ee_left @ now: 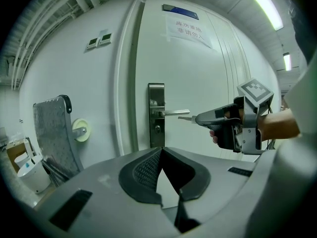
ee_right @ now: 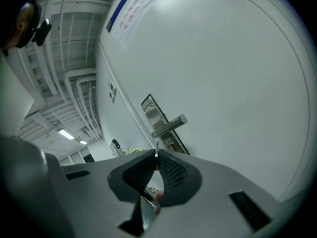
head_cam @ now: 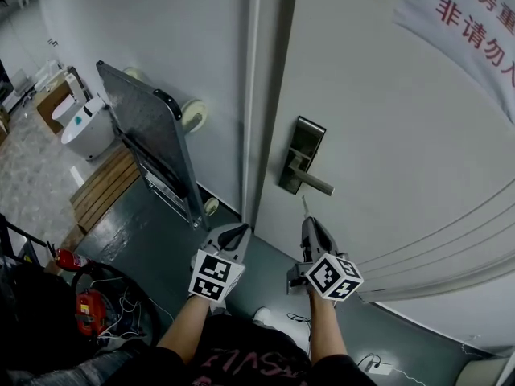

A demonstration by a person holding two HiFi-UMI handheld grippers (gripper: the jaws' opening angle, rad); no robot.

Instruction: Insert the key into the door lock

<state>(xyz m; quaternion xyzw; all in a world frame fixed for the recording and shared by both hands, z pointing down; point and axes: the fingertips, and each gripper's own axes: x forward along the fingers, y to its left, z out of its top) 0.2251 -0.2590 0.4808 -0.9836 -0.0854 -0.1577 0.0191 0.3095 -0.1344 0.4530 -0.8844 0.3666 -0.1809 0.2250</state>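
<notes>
The white door (head_cam: 386, 135) carries a steel lock plate (head_cam: 302, 155) with a lever handle (head_cam: 312, 183); the keyhole (ee_left: 157, 129) sits just under the lever. My right gripper (head_cam: 306, 219) is shut on a small metal key (ee_right: 156, 155), whose blade points at the door just below the lever, short of the keyhole (ee_right: 171, 144). Seen from the left gripper view, the key (ee_left: 185, 118) reaches toward the lever's end. My left gripper (head_cam: 236, 233) hangs to the left by the door frame, its jaws (ee_left: 161, 150) shut with nothing held.
A folded platform cart (head_cam: 149, 131) leans on the wall left of the door. Wooden slats (head_cam: 105, 185) and a white fixture (head_cam: 84, 127) lie beyond it. Red tools and cables (head_cam: 84, 308) sit at the lower left. A sign with red characters (head_cam: 467, 14) hangs on the door.
</notes>
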